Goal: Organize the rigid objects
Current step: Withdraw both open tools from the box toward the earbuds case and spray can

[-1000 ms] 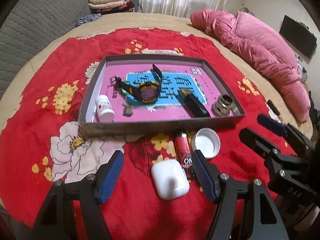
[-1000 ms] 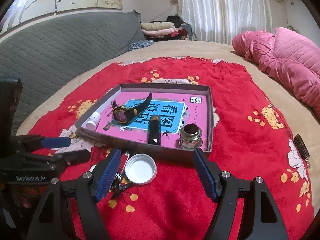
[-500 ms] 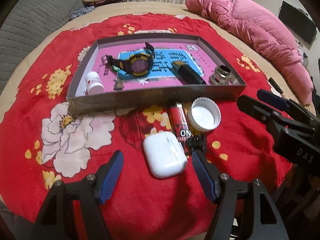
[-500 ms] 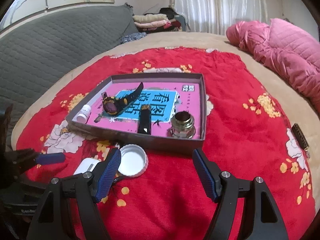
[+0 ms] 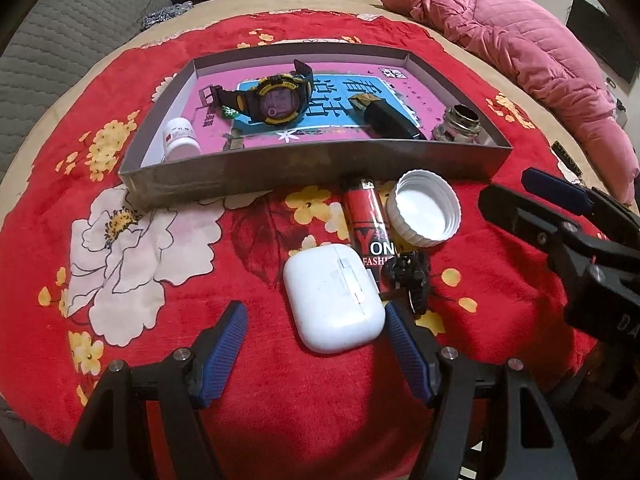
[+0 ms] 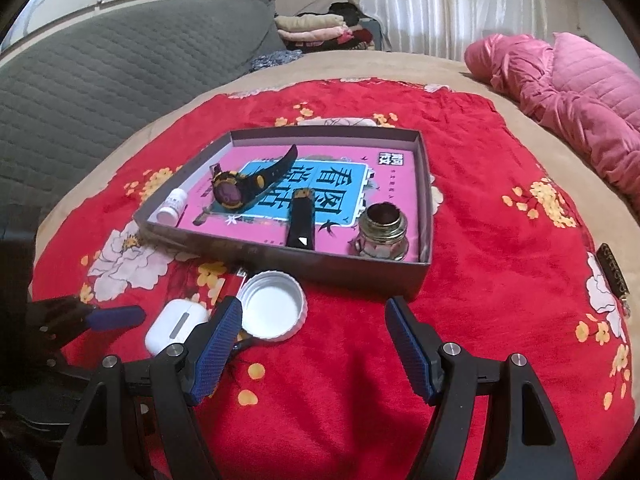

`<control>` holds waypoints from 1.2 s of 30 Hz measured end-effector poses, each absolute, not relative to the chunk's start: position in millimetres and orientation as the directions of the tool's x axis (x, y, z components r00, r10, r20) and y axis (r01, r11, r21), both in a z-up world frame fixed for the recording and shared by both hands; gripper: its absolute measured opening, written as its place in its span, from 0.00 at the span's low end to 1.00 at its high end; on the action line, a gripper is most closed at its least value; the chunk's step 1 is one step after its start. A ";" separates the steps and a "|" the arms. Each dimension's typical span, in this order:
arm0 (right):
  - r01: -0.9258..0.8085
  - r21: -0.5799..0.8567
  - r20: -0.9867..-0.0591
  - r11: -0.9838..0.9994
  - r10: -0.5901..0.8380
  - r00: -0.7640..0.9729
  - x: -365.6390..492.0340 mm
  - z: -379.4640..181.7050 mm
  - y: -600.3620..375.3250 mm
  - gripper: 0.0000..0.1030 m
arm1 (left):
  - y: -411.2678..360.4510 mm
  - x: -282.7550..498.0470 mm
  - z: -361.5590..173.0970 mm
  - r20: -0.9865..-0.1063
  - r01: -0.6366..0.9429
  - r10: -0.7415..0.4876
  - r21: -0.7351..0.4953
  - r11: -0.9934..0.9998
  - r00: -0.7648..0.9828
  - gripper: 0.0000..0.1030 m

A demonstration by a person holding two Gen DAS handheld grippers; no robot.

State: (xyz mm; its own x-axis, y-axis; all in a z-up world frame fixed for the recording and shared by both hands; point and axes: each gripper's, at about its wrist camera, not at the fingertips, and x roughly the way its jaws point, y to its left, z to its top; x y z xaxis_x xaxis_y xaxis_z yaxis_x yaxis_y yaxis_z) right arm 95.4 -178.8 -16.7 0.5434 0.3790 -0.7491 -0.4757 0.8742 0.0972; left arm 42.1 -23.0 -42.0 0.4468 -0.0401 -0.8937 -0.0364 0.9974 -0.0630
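A shallow grey box (image 5: 248,176) (image 6: 348,268) with a pink lining holds a black-and-yellow watch (image 5: 276,98), a small white bottle (image 5: 180,140), a black rectangular item (image 5: 390,120) and a glass jar (image 5: 458,124). In front of it on the red blanket lie a white earbud case (image 5: 334,302) (image 6: 176,326), a red lighter (image 5: 370,222), a white lid (image 5: 424,212) (image 6: 274,310) and a small black clip (image 5: 410,276). My left gripper (image 5: 314,354) is open just short of the earbud case, its right pad beside the case's near corner. My right gripper (image 6: 314,346) is open above bare blanket, right of the lid.
A pink quilt (image 5: 520,48) lies at the back right and a grey padded sofa back (image 6: 100,92) at the left. Folded clothes (image 6: 316,28) sit at the far end. A small dark object (image 6: 612,268) lies on the blanket's right edge.
My left gripper has come down and closer to the earbud case, which now sits nearer its pads. The right gripper's view has shifted only slightly.
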 end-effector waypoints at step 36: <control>-0.566 0.012 -0.803 0.825 0.345 0.486 109.3 -61.5 -138.2 0.73 | 17.7 55.9 -47.9 -0.864 -0.115 -0.049 -0.123 0.986 0.501 0.70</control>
